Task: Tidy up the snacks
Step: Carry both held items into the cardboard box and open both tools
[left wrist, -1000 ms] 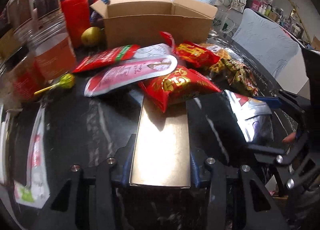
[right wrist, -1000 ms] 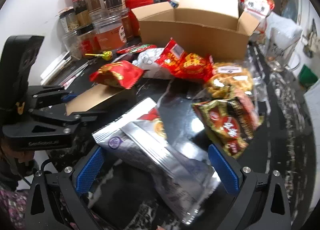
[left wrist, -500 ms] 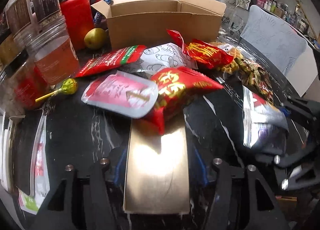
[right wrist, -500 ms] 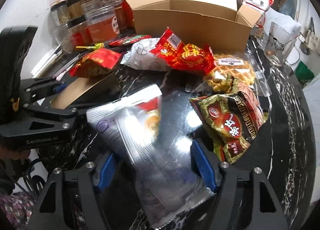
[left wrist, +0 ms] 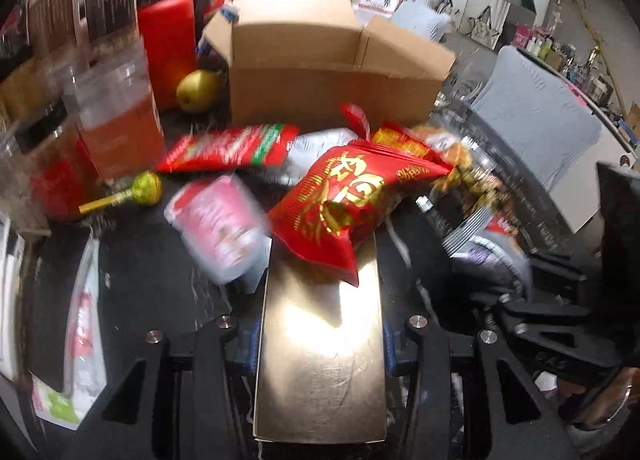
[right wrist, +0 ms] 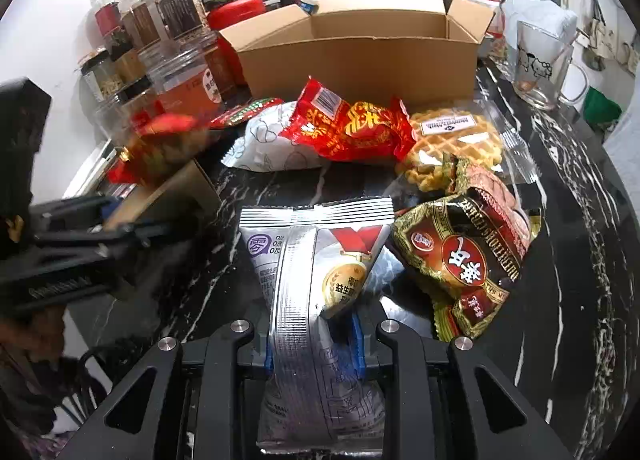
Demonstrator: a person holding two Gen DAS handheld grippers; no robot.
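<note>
Right gripper (right wrist: 316, 344): jaws have just been closing and now pinch the lower half of a silver packet (right wrist: 316, 280), the blue pads squeezing the foil into a fold; the packet's sealed top edge stands away from the gripper, lifted toward the camera, so the grip looks made for carrying, not sliding. Just right of the packet lies a brown wrapped cake (right wrist: 468, 260); beyond that a waffle (right wrist: 456, 136) in clear film and a red bag (right wrist: 352, 128); farthest ahead, the open cardboard box (right wrist: 360, 60), flaps up, likely the place the snacks go.

Left gripper (left wrist: 320, 344): its jaws, after some to and fro, have just been closing and now clamp a flat card strip (left wrist: 320, 348) by its edges, held like a scoop pointing forward; a red gold-printed bag (left wrist: 352, 200) rests with one corner on the strip's far end, probably being shovelled up; just left of the strip's far end a pink pouch (left wrist: 224, 220), blurred; farther left a lollipop (left wrist: 132, 192); the box is straight ahead.

Judgement: two snacks in hand at once, neither yet in the box; most of the pile on the dark marble table (right wrist: 568, 220) remains.
</note>
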